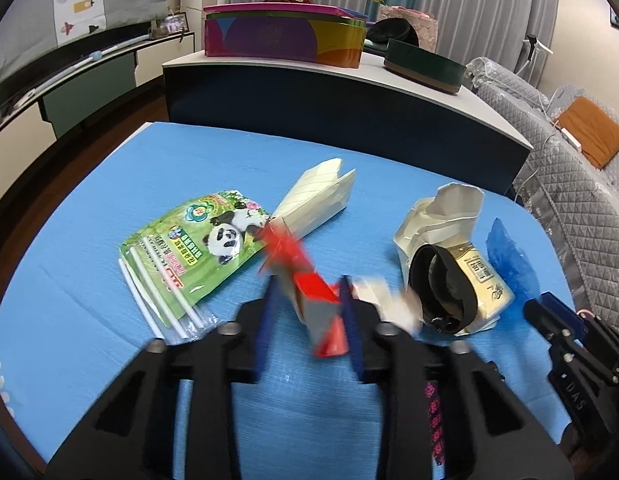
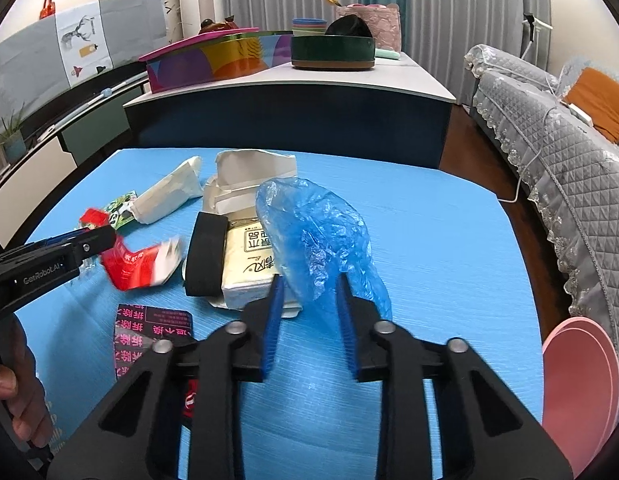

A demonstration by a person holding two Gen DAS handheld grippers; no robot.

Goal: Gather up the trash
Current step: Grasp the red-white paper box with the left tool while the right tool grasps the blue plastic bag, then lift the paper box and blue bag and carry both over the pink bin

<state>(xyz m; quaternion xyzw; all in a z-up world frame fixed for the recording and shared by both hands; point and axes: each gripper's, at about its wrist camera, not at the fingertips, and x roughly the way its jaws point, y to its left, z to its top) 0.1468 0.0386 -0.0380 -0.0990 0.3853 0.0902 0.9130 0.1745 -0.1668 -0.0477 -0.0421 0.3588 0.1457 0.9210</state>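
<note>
My left gripper (image 1: pixel 307 286) is shut on a red and white wrapper (image 1: pixel 309 284), held blurred just above the blue table; it also shows in the right wrist view (image 2: pixel 139 266). My right gripper (image 2: pixel 309 286) is shut on a crumpled blue plastic bag (image 2: pixel 321 236), which also shows in the left wrist view (image 1: pixel 507 256). On the table lie a green panda packet (image 1: pixel 197 244) with white straws, a cream folded paper bag (image 1: pixel 317 200), and a tissue pack (image 2: pixel 249 264) in torn white paper with a black band (image 2: pixel 205 254) around it.
A dark wrapper with pink print (image 2: pixel 149 332) lies near the table's front left. A pink bin rim (image 2: pixel 581 392) stands at the right edge. A low cabinet (image 2: pixel 293 116) with colourful boxes is behind the table. A grey quilted sofa (image 2: pixel 557 140) is on the right.
</note>
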